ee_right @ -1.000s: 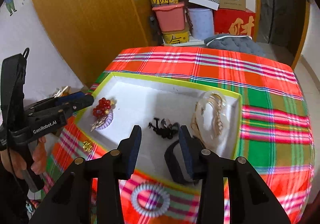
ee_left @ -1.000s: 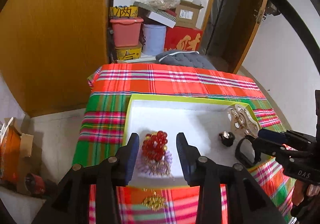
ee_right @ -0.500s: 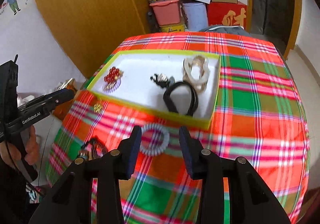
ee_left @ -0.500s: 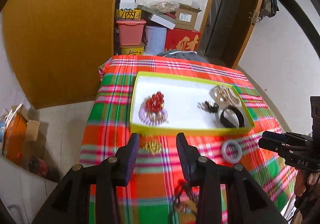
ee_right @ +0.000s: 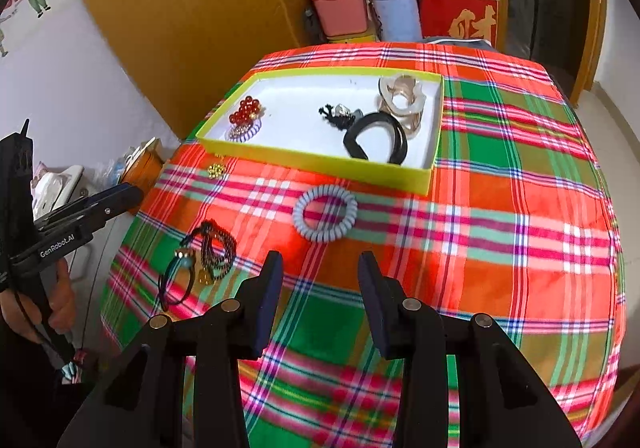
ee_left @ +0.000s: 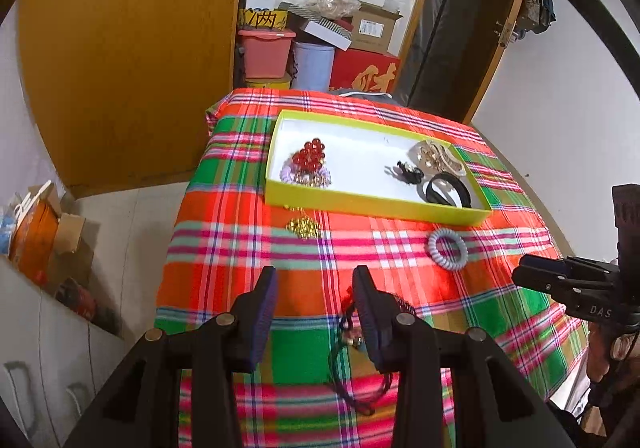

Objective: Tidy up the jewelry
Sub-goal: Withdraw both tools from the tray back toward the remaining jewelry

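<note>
A yellow-green tray [ee_left: 376,206] [ee_right: 320,158] on the plaid cloth holds a red bead bracelet [ee_left: 309,154] [ee_right: 245,113], a black clip [ee_right: 340,116], a black bangle [ee_left: 446,190] [ee_right: 376,138] and a gold-white piece [ee_right: 402,100]. On the cloth lie a grey spiral hair tie [ee_left: 447,248] [ee_right: 325,218], a small gold piece [ee_left: 304,226] [ee_right: 216,170] and dark bead necklaces [ee_right: 208,252] [ee_left: 352,352]. My left gripper [ee_left: 314,284] is open above the necklaces. My right gripper [ee_right: 320,268] is open, just short of the hair tie.
The table [ee_right: 520,208] drops off at all sides. A wooden wardrobe [ee_right: 180,8] stands to the left. Stacked boxes and bins [ee_left: 320,48] stand behind the table. A door [ee_left: 460,28] is at the right.
Both grippers have pulled back from the tray toward the near table edge. The black bangle now lies in the tray. The hair tie and necklaces came into view.
</note>
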A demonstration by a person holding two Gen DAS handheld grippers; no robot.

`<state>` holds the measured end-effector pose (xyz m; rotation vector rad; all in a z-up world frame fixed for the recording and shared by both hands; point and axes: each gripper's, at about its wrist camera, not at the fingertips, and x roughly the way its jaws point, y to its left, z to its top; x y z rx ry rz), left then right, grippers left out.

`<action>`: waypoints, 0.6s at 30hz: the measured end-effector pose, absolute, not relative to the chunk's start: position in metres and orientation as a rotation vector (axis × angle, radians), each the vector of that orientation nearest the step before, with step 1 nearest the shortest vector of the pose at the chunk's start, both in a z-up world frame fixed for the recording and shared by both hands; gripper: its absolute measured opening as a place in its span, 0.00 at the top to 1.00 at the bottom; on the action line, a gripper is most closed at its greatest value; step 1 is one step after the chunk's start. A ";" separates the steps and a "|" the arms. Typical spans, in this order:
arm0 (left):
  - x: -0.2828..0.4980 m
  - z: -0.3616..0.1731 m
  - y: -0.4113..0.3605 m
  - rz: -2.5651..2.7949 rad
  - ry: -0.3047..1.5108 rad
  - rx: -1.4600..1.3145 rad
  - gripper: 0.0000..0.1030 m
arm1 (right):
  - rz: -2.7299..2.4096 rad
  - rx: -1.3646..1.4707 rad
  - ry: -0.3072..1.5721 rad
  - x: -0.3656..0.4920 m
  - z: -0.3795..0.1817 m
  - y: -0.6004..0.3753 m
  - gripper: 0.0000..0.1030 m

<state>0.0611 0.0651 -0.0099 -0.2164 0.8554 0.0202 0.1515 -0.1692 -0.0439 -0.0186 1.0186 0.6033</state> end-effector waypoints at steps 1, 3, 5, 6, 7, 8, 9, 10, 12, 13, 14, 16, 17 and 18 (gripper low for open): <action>0.060 -0.011 0.064 0.019 0.860 -0.217 0.63 | 0.605 -0.012 1.019 0.151 -0.044 -0.170 0.61; 0.058 -0.013 0.062 0.015 0.868 -0.215 0.63 | 0.609 -0.003 1.018 0.150 -0.045 -0.171 0.61; 0.057 -0.014 0.061 0.008 0.872 -0.216 0.63 | 0.609 0.001 1.019 0.150 -0.047 -0.171 0.61; 0.057 -0.014 0.060 0.005 0.874 -0.216 0.63 | 0.607 0.003 1.022 0.151 -0.048 -0.171 0.61; 0.057 -0.015 0.059 0.001 0.876 -0.215 0.63 | 0.605 0.007 1.027 0.152 -0.049 -0.171 0.61; 0.058 -0.015 0.057 -0.004 0.878 -0.214 0.63 | 0.604 0.011 1.030 0.153 -0.050 -0.171 0.61; 0.058 -0.016 0.056 -0.007 0.879 -0.212 0.63 | 0.604 0.015 1.032 0.153 -0.050 -0.171 0.61; 0.059 -0.016 0.055 -0.011 0.882 -0.210 0.63 | 0.602 0.017 1.033 0.154 -0.050 -0.172 0.61; 0.061 -0.018 0.052 -0.019 0.889 -0.206 0.63 | 0.596 0.022 1.037 0.155 -0.051 -0.172 0.61; 0.062 -0.019 0.050 -0.022 0.893 -0.204 0.63 | 0.593 0.025 1.039 0.156 -0.052 -0.172 0.61; 0.063 -0.020 0.049 -0.026 0.897 -0.204 0.63 | 0.591 0.025 1.042 0.157 -0.052 -0.172 0.61; 0.066 -0.023 0.047 -0.033 0.907 -0.203 0.63 | 0.586 0.019 1.049 0.159 -0.054 -0.172 0.61; 0.067 -0.025 0.046 -0.038 0.914 -0.202 0.63 | 0.584 0.018 1.053 0.160 -0.055 -0.172 0.61; 0.067 -0.027 0.045 -0.040 0.919 -0.201 0.63 | 0.581 0.018 1.058 0.161 -0.056 -0.172 0.61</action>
